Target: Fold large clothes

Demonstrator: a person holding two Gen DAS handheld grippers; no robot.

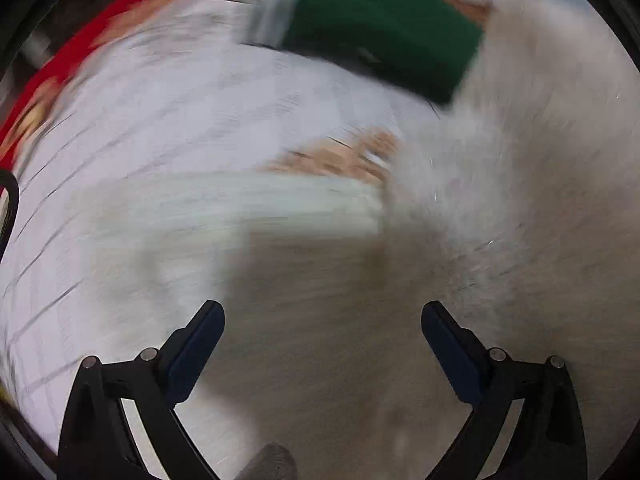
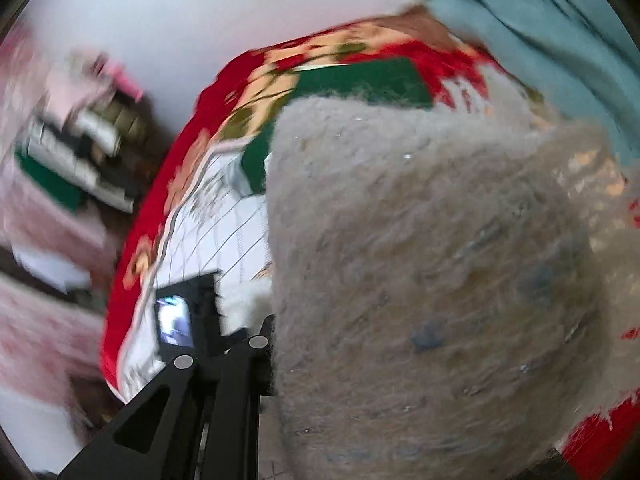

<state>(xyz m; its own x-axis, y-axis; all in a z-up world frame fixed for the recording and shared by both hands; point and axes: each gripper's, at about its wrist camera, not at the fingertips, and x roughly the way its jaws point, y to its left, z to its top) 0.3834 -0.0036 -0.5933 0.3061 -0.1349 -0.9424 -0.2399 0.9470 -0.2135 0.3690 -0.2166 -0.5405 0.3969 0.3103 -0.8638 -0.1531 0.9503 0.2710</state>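
Note:
A fuzzy grey-beige knit garment (image 1: 460, 240) lies under and ahead of my left gripper (image 1: 322, 344), which is open and empty just above it. In the right wrist view the same fuzzy garment (image 2: 432, 260) hangs close in front of the lens and hides most of my right gripper. Only the right gripper's left arm (image 2: 224, 384) shows, and its fingertips are covered by the fabric. Both views are motion blurred.
A white grid-patterned sheet (image 1: 132, 140) covers the bed, over a red floral blanket (image 2: 160, 208). A folded dark green garment (image 1: 388, 32) lies at the far side. A light blue cloth (image 2: 540, 24) is at top right. Cluttered shelves (image 2: 76, 152) stand to the left.

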